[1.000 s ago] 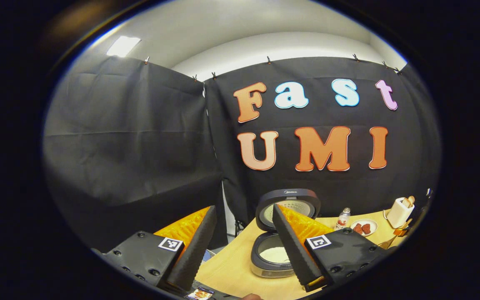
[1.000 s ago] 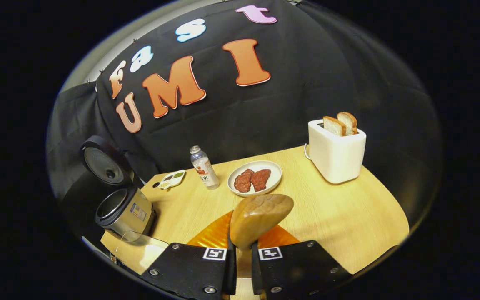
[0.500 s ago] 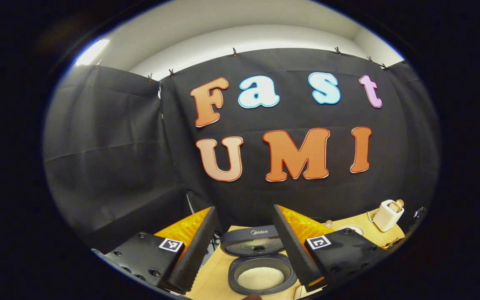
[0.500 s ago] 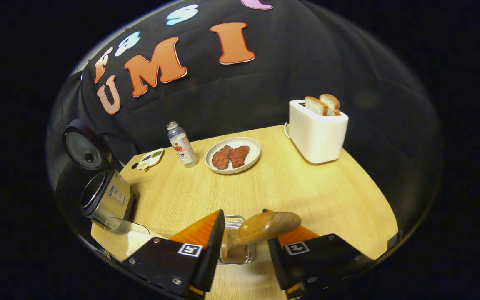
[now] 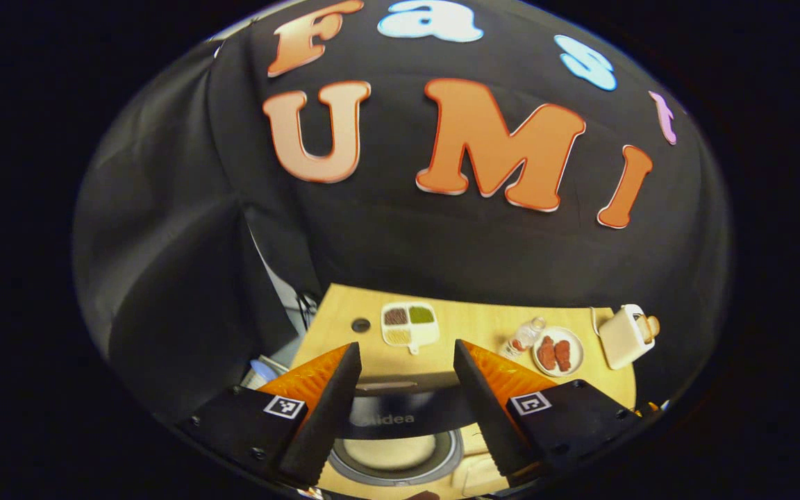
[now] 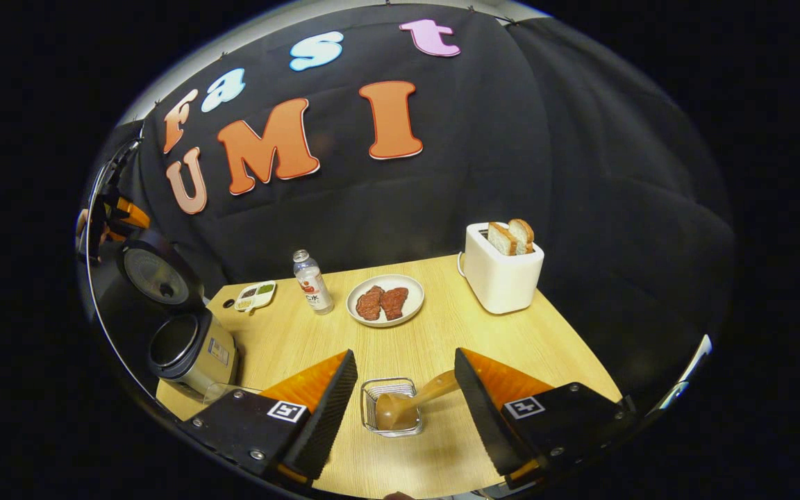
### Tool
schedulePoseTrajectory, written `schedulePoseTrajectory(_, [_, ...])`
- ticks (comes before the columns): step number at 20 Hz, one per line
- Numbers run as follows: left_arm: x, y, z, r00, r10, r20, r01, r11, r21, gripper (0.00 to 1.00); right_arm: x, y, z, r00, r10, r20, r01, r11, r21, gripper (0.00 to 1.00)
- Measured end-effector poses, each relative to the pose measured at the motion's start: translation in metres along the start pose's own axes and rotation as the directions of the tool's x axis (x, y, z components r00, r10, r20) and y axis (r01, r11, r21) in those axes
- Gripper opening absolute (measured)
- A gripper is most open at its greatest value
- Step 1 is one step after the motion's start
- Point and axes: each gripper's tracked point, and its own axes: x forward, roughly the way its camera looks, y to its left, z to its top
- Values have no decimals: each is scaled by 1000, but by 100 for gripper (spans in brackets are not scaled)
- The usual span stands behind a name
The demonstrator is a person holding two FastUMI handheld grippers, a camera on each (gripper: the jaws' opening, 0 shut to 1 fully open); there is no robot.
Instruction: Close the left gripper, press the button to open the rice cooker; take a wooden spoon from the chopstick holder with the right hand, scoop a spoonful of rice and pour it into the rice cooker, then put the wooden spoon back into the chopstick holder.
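In the right gripper view my right gripper (image 6: 405,354) is open, a little above the wire chopstick holder (image 6: 371,399) on the table. The wooden spoon (image 6: 410,404) rests in the holder, leaning toward the right finger and free of both fingers. The rice cooker (image 6: 192,351) stands open at the left, its lid (image 6: 158,276) raised. Above it at the far left edge is the left gripper (image 6: 112,208). In the left gripper view my left gripper (image 5: 405,346) is open and looks down on the cooker's lid (image 5: 400,415) and the pot with white rice (image 5: 389,451).
On the wooden table (image 6: 511,347) stand a small bottle (image 6: 313,281), a plate of red meat (image 6: 385,302), a white toaster with two bread slices (image 6: 501,274) and a divided condiment dish (image 6: 254,295). A clear container (image 6: 223,391) sits beside the cooker.
My right gripper opened and let go of the wooden spoon, which now rests in the holder, then drew back. The left gripper's view swung downward over the open cooker.
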Motion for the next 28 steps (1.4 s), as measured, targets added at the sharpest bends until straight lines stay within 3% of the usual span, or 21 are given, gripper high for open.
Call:
schedulePoseTrajectory(1, [2, 2, -9, 1000, 9, -24, -9, 1000, 11, 86, -1, 4, 0, 1000, 2, 1, -2, 1000, 0, 88])
schedulePoseTrajectory(2, [2, -1, -17, 999, 4, -46, -4, 1000, -1, 92, -2, 7, 0, 1000, 7, -7, -7, 1000, 3, 89])
schedulePoseTrajectory(4, [-6, -9, -52, 985, -31, -173, 27, 999, -20, 87, -2, 13, -2, 1000, 15, -18, -15, 1000, 7, 89])
schedulePoseTrajectory(7, [-10, -5, -105, 953, -25, -301, 24, 1000, -8, 91, 2, 28, -4, 999, 46, -26, -45, 999, 8, 89])
schedulePoseTrajectory(8, [-12, -7, -126, 940, -19, -340, 22, 1000, 4, 87, 2, 33, -4, 998, 57, -30, -57, 998, 3, 89])
schedulePoseTrajectory(11, [-8, -8, -183, 890, -5, -456, 29, 999, 45, 90, 5, 42, 0, 996, 80, -25, -81, 997, -21, 89])
schedulePoseTrajectory(13, [-4, -6, -209, 866, 2, -501, 25, 999, 46, 87, 6, 50, 4, 995, 98, -21, -98, 995, -18, 89])
schedulePoseTrajectory(14, [-3, -9, -221, 856, 5, -516, 25, 998, 52, 87, 7, 52, 4, 994, 106, -22, -107, 994, -19, 94])
schedulePoseTrajectory(16, [5, -8, -237, 838, 10, -546, 26, 998, 58, 87, 8, 54, 6, 994, 109, -22, -110, 993, -32, 89])
schedulePoseTrajectory(17, [5, -9, -235, 834, 18, -552, 23, 997, 67, 93, 8, 55, 7, 993, 112, -20, -113, 993, -39, 89])
schedulePoseTrajectory(19, [10, -7, -238, 830, 38, -557, 11, 996, 84, 86, 6, 58, 9, 993, 120, -19, -121, 992, -47, 89])
schedulePoseTrajectory(21, [13, -10, -242, 828, 63, -558, -7, 995, 101, 87, 6, 61, 12, 992, 127, -13, -128, 990, -51, 89])
schedulePoseTrajectory(22, [16, -13, -241, 836, 75, -543, -15, 993, 114, 89, 5, 63, 13, 992, 129, -9, -129, 990, -51, 94])
schedulePoseTrajectory(23, [16, -15, -240, 842, 76, -534, -4, 991, 136, 90, 5, 65, 14, 991, 136, -4, -136, 990, -49, 89])
schedulePoseTrajectory(28, [8, -17, -219, 908, -10, -420, 92, 980, 176, 90, -2, 86, 34, 986, 161, 39, -157, 983, -96, 89])
